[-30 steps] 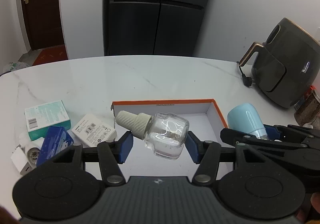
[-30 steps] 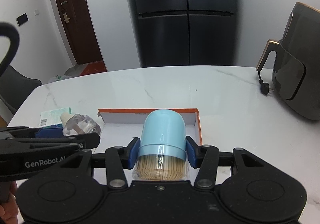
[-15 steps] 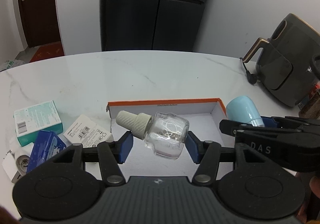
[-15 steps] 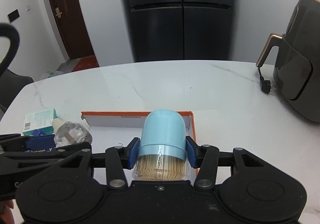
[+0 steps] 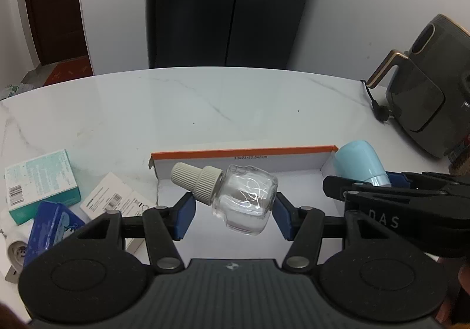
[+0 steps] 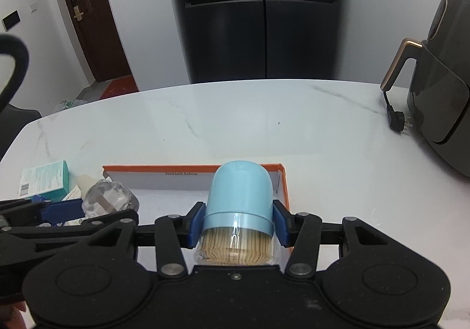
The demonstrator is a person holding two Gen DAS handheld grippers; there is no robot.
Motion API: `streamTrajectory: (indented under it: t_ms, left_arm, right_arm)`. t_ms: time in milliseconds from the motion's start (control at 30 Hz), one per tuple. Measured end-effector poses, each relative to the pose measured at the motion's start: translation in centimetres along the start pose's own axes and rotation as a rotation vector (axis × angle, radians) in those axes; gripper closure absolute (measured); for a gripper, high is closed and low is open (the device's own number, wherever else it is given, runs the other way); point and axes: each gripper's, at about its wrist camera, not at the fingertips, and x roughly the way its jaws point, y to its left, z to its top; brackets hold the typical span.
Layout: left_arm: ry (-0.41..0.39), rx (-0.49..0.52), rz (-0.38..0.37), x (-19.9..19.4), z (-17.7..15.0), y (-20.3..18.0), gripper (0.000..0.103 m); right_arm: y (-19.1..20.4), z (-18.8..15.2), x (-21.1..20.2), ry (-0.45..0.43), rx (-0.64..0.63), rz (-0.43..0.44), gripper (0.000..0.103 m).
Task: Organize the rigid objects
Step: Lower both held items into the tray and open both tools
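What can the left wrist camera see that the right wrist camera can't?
Only the left wrist view shows the blue packet, the white barcode box and the round white plug-like thing at the table's left edge.

Only the right wrist view shows the toothpicks inside the blue-capped jar, and a dark chair.

Both show the orange-rimmed box, the clear bottle held in the left gripper, the teal box, the air fryer and the fridge.
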Motion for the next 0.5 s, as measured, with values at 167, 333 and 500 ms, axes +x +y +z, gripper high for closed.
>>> streamTrajectory:
  t_ms: [167, 333, 500]
  left_arm:
    - [-0.002, -0.009, -0.015, 0.7, 0.4, 0.0, 0.045]
    - [0.003, -0.034, -0.056, 0.6, 0.4, 0.2, 0.042]
    - [-0.026, -0.032, -0.055, -1.6, -0.1, 0.7, 0.027]
  right_arm:
    - [-0.1, 0.4, 0.1, -0.015, 0.003, -0.006, 0.045]
    - [-0.4, 0.7, -1.1, -0.046, 0.004, -0.041, 0.041]
    - [-0.6, 0.2, -3.3, -0.073, 0.044, -0.042, 0.036]
